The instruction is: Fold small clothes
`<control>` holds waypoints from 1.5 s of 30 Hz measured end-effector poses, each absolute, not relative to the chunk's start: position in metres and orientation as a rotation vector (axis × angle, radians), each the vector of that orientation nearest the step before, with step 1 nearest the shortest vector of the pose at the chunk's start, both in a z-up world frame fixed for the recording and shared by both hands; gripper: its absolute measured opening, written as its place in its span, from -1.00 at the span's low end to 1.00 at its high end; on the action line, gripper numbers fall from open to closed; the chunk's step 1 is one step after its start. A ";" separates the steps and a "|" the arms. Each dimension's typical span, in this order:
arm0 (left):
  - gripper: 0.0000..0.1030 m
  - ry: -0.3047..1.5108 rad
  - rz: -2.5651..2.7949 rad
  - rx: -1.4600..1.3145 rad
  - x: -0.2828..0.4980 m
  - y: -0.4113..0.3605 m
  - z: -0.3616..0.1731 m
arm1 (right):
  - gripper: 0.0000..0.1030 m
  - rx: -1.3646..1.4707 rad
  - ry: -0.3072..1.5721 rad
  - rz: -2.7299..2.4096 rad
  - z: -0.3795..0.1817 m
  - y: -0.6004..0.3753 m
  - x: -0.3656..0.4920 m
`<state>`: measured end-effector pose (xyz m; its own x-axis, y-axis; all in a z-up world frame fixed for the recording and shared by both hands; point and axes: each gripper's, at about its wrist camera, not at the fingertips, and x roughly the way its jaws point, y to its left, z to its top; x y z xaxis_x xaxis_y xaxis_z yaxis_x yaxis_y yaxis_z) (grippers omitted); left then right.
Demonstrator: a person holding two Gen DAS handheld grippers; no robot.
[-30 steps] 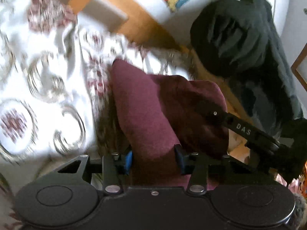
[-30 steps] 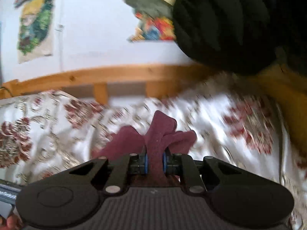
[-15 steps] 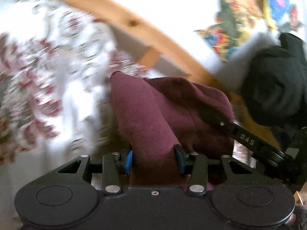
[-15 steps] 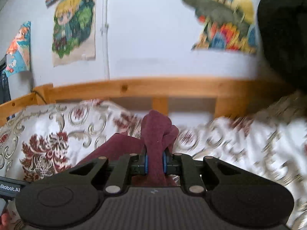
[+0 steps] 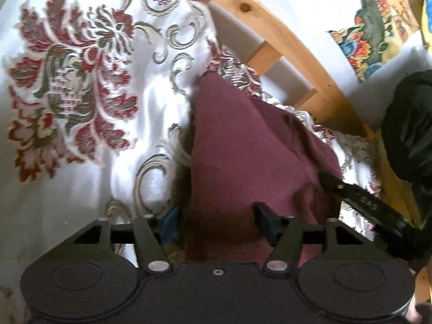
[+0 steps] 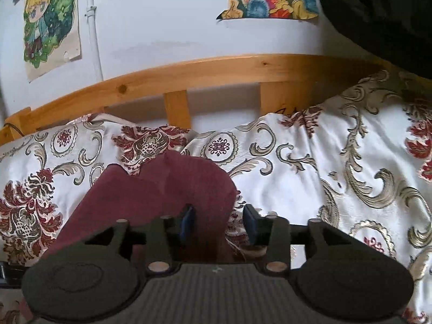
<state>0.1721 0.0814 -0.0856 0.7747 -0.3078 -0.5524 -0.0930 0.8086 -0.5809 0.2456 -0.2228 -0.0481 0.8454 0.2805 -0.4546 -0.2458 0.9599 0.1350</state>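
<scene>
The soft dark red cloth [image 5: 243,156] lies on the bed, bunched up in a lumpy heap with one corner poking up at the far end, and in the right wrist view the same dark red cloth [image 6: 162,189] spreads out to the left of the tongs. The left gripper [image 5: 216,221] has its two blue-tipped fingers wide apart, one on each side of the near end of the cloth, and I cannot tell if they press on it or only sit beside it. The right gripper [image 6: 218,222] is open too (a wide gap), with the cloth edge touching its left finger while the right finger stands clear over the bedspread. Under the cloth is a shiny white bedspread with dark red flowers and grey-gold swirls [image 5: 81,81]. Behind the bed runs a light wooden rail with short posts [image 6: 216,73], and past it a white wall with a cartoon poster of a yellow-haired child [image 6: 48,21]. A big black puffy bundle [image 5: 410,135] sits at the right edge
</scene>
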 end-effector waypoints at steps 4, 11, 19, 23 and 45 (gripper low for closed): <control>0.81 0.697 -0.065 -0.586 0.158 0.082 -0.075 | 0.34 0.075 0.465 0.293 -0.040 -0.227 0.224; 0.98 0.639 -0.020 -0.536 0.122 0.074 -0.043 | 0.87 0.051 0.378 0.360 -0.018 -0.226 0.170; 0.98 0.518 0.067 -0.414 0.060 0.064 -0.011 | 0.99 0.081 0.329 0.455 -0.001 -0.231 0.109; 0.98 0.478 0.101 -0.377 0.030 0.061 -0.003 | 0.99 0.140 0.359 0.477 -0.001 -0.239 0.087; 0.99 0.484 0.045 -0.107 -0.028 0.024 -0.035 | 0.99 0.032 0.429 0.374 -0.039 -0.261 0.019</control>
<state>-0.0283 0.0239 -0.0348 0.8845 0.0182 -0.4663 -0.0689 0.9934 -0.0920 0.0190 -0.2609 -0.0386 0.8425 0.3604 -0.4003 -0.3470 0.9316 0.1083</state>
